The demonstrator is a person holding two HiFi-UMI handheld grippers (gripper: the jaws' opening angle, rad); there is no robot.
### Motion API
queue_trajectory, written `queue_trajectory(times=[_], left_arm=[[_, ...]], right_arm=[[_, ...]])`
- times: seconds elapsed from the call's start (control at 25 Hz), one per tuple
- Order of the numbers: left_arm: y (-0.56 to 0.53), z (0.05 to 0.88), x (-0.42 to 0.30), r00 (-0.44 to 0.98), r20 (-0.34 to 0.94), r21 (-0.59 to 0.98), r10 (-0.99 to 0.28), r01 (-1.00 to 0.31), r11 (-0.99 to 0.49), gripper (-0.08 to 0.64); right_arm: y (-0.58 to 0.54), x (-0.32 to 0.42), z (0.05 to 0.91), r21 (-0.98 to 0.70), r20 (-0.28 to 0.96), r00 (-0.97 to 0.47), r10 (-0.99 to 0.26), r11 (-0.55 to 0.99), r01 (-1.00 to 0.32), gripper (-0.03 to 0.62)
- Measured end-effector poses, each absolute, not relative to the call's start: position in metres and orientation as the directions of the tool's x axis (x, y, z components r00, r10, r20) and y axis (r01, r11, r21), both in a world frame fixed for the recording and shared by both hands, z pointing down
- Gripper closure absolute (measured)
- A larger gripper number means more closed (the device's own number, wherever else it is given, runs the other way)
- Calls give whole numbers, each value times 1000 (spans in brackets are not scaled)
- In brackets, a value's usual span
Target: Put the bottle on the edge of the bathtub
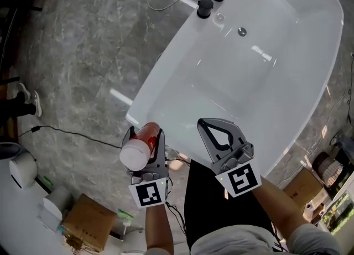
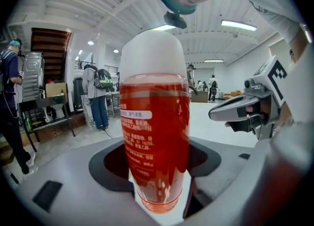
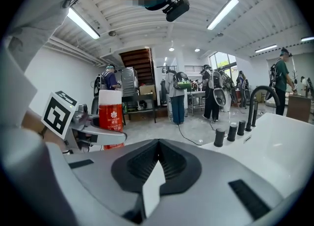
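A red bottle [image 1: 139, 144] with a white cap is upright in my left gripper [image 1: 145, 138], which is shut on it, just off the near end of the white bathtub [image 1: 145, 107]. In the left gripper view the bottle [image 2: 154, 122] fills the middle, pinched low down between the jaws of that gripper [image 2: 157, 181]. My right gripper [image 1: 207, 126] hovers over the tub's near rim, shut and empty; its jaws meet in its own view [image 3: 156, 166]. That view also shows the bottle [image 3: 110, 117] at the left and the tub rim [image 3: 287, 137] at the right.
Black tap knobs [image 1: 205, 8] and a drain [image 1: 241, 31] sit at the tub's far end. A cable [image 1: 66, 132] crosses the grey floor. Cardboard boxes [image 1: 86, 223] [image 1: 304, 185] and a white unit [image 1: 22, 168] stand nearby. People stand in the background [image 3: 177, 97].
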State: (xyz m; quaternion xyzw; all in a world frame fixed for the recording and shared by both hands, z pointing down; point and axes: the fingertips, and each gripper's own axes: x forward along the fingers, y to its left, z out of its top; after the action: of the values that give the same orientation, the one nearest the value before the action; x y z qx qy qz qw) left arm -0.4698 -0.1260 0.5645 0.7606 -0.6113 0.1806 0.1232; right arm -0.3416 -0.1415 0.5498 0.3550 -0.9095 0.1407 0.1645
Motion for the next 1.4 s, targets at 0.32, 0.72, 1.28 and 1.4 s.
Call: queue_trajectory(times=[0.32,0.72,1.28,1.4], left_arm=[[-135,586,-486,172,435,-29,-884,-978,-205,253],[-146,608,-500,163,427,-25,-889,-981,-191,253],[-179,638,-516,141,426,-23,-894,-986,-166,255],[-185,641,-516,141,420,-27,-897,-985,-168,255]], right_arm=[[-148,-362,566,-137,419,-707,-569,731,-669,586],[-145,-380,595,-121,465,-712,-526,759,-639,586],[-163,-399,623,-132,502,-727,-468,790,-599,586],[-164,-399,628,-126,521,-724,-451,799,-588,586]])
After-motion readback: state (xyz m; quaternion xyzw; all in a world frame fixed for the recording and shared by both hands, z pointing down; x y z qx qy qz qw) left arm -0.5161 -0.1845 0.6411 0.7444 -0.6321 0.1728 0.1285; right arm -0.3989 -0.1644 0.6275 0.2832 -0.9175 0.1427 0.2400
